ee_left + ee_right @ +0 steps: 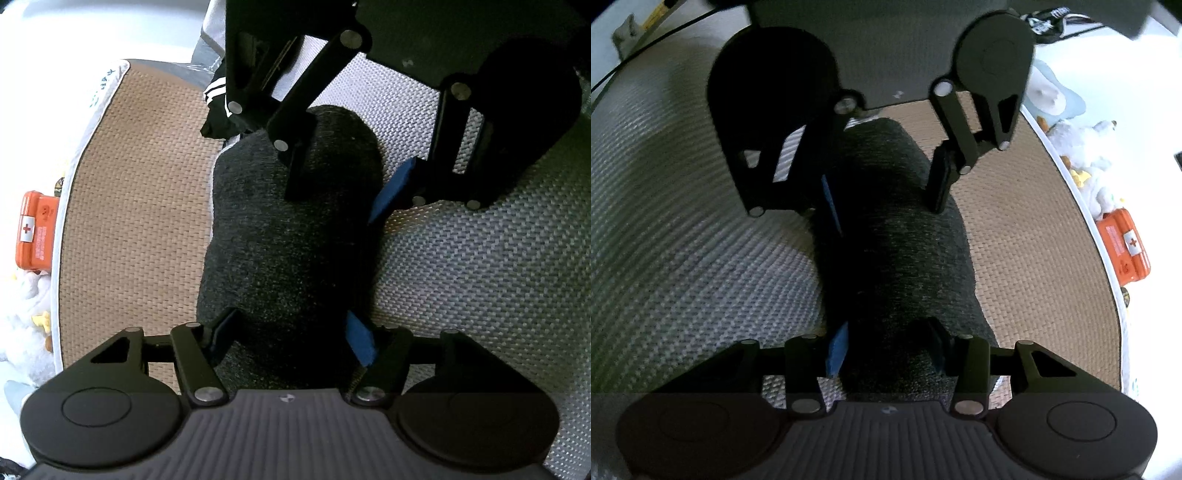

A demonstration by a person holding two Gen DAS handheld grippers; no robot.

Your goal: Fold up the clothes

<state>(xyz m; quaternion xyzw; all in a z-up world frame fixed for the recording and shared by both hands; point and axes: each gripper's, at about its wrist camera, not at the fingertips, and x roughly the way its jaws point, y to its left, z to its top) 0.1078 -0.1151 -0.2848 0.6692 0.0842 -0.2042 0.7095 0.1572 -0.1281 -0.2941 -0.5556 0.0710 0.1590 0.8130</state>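
1. The cloth (288,236) is a dark grey bundle, folded or rolled up thick. It lies on a woven mat (461,277), right where the grey part meets the tan part (140,206).
2. The cloth is long one way. Its long line runs from one gripper to the other, so each gripper has one end.
3. The left gripper (291,339) has its two fingers around the near end of the cloth. A blue pad (360,343) presses one side, and the other finger is on the other side. It is about half closed, squeezing the cloth.
4. The right gripper (886,350) does the same at the other end. It is also about half closed on the cloth, with its blue pad (837,350) touching the side.
5. The two grippers face each other. Both are just as near to the cloth, so neither one leads.
6. I think the next move must be done by both together, along that long line, or the bundle may come loose.
7. Further out, a black cloth with white stripes (218,99) lies past the far end.
8. An orange first-aid box (38,232) and a white soft toy (1086,155) sit off the mat's edge.
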